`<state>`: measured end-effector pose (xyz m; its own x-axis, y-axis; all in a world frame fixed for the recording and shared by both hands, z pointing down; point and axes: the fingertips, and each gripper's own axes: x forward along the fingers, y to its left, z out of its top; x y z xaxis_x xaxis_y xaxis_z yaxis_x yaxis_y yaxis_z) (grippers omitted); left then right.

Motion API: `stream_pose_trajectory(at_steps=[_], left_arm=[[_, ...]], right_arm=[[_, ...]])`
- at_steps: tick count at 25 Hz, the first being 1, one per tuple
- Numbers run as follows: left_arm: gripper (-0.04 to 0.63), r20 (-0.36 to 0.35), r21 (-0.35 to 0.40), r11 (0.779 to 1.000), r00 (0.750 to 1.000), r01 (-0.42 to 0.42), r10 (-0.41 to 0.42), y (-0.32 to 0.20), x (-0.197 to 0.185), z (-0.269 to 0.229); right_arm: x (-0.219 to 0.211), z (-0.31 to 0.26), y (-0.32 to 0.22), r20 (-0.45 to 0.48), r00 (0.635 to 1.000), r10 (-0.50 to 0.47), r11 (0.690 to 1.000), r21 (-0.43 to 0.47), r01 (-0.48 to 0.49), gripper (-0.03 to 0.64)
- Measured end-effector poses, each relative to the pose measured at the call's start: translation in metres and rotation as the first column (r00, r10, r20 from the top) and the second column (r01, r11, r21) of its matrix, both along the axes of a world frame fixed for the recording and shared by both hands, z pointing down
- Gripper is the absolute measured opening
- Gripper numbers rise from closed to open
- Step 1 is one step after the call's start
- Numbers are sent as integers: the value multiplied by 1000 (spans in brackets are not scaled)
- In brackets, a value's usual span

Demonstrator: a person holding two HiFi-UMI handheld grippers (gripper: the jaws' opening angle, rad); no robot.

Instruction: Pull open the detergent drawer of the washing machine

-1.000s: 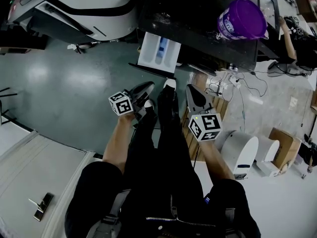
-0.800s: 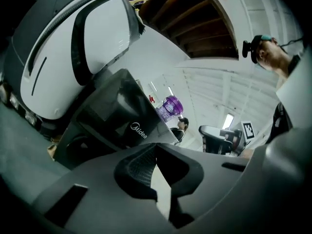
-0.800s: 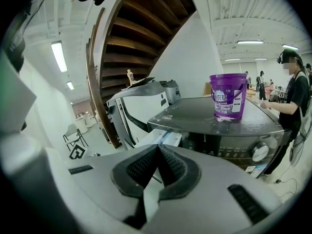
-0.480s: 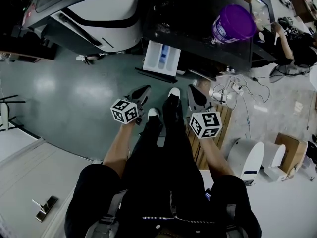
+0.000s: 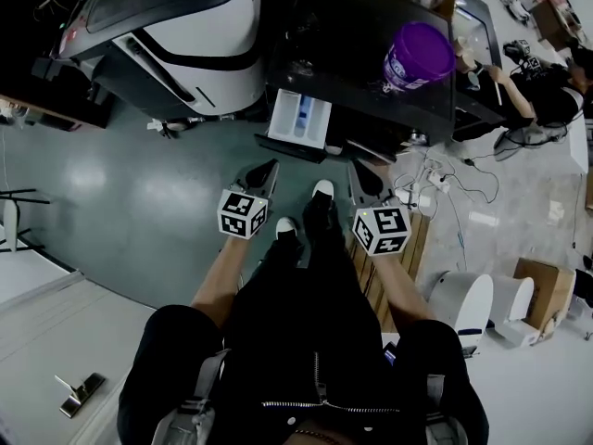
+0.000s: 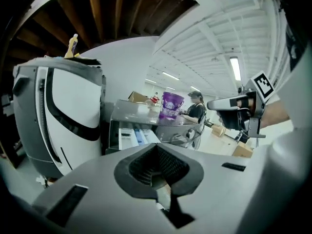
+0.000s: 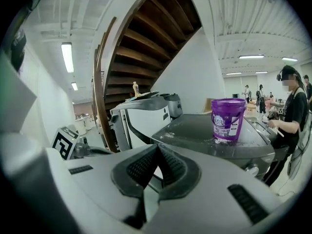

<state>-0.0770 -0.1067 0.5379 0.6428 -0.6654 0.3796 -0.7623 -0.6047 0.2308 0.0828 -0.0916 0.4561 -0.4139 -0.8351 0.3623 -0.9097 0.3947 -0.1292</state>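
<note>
The dark washing machine (image 5: pixel 371 54) stands ahead of me. Its white detergent drawer (image 5: pixel 299 119) sticks out of the front, with a blue compartment showing inside. My left gripper (image 5: pixel 269 170) hovers a little short of the drawer, shut and empty, its marker cube facing up. My right gripper (image 5: pixel 363 176) hangs level with it on the right, below the machine's front edge, also shut with nothing held. In the left gripper view the drawer (image 6: pixel 131 136) lies beyond the closed jaws of the left gripper (image 6: pixel 157 146). The right gripper view looks past the right gripper (image 7: pixel 157 147) onto the machine's top (image 7: pixel 195 130).
A purple bucket (image 5: pixel 419 56) sits on the machine's top. A white appliance with a black stripe (image 5: pixel 204 26) stands to the left. Cables (image 5: pixel 435 170), a wooden pallet (image 5: pixel 371 281), a white unit (image 5: pixel 459 295) and a cardboard box (image 5: pixel 537 281) lie right. A person (image 5: pixel 547 91) works at far right.
Both grippers have risen toward the camera. The left one has rolled, so its marker cube now faces up. The drawer stays pulled out.
</note>
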Motion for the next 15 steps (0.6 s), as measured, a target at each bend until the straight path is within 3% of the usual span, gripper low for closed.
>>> stream_pose_trajectory(at_steps=[7,15], left_arm=[[21,36,93,996,999,-10,7,-5,5,-49],[21,66,242,970,998,-29,13,-15,0,-115]], right_arm=[[-3,-32,-2,5,1000,8,997,82,-8,3],[4,-63,-8,22,998,57,986,157,-60,3]])
